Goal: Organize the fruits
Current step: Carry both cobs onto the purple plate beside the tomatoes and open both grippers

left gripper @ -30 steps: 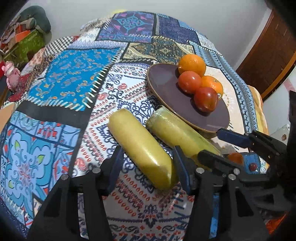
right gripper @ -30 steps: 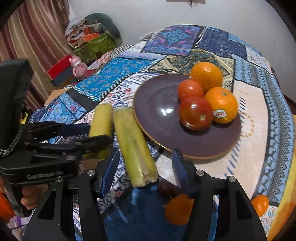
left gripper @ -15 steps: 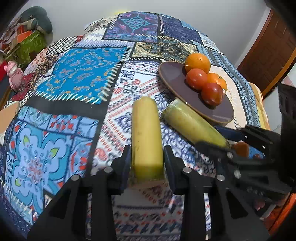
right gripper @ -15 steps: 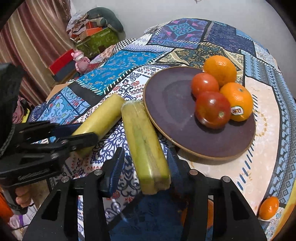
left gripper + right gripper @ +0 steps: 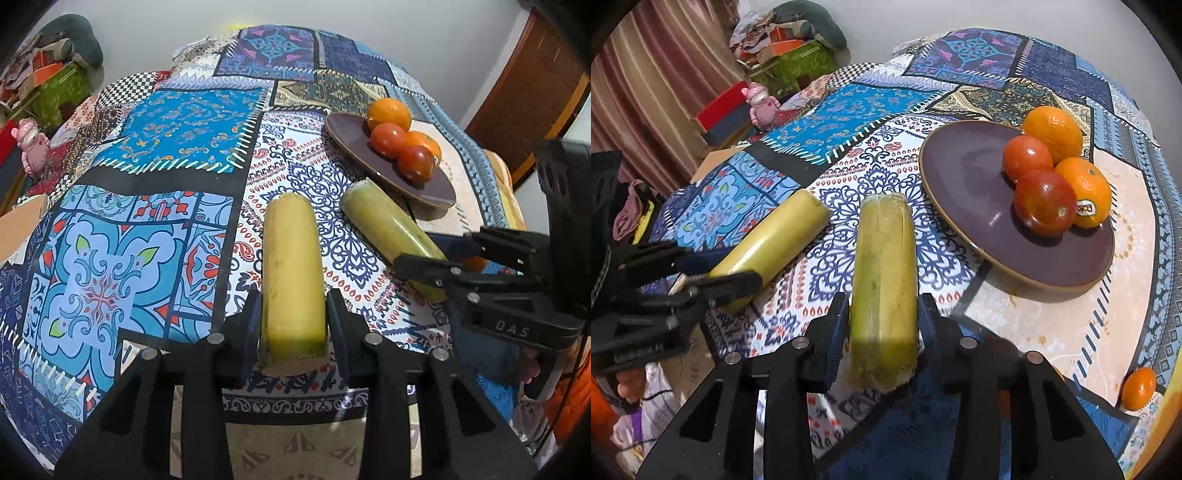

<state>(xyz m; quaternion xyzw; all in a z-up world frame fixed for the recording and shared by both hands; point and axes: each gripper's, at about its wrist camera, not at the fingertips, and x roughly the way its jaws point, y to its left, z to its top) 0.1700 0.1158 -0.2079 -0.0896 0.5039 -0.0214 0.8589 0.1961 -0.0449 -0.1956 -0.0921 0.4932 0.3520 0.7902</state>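
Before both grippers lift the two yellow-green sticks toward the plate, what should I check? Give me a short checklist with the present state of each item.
1. Left gripper shut on the yellow stick: ok, both fingers touch its sides.
2. Right gripper shut on the green stick: ok, fingers press both sides.
3. Grip position: not ok, each stick is held at its near end, so the far end may sag.
4. Free room on the plate: ok, its left half is bare; two oranges and two tomatoes sit on the right.
5. Sticks apart from each other: ok, cloth shows between them.
6. Sticks already lifted off the tablecloth: cannot tell.
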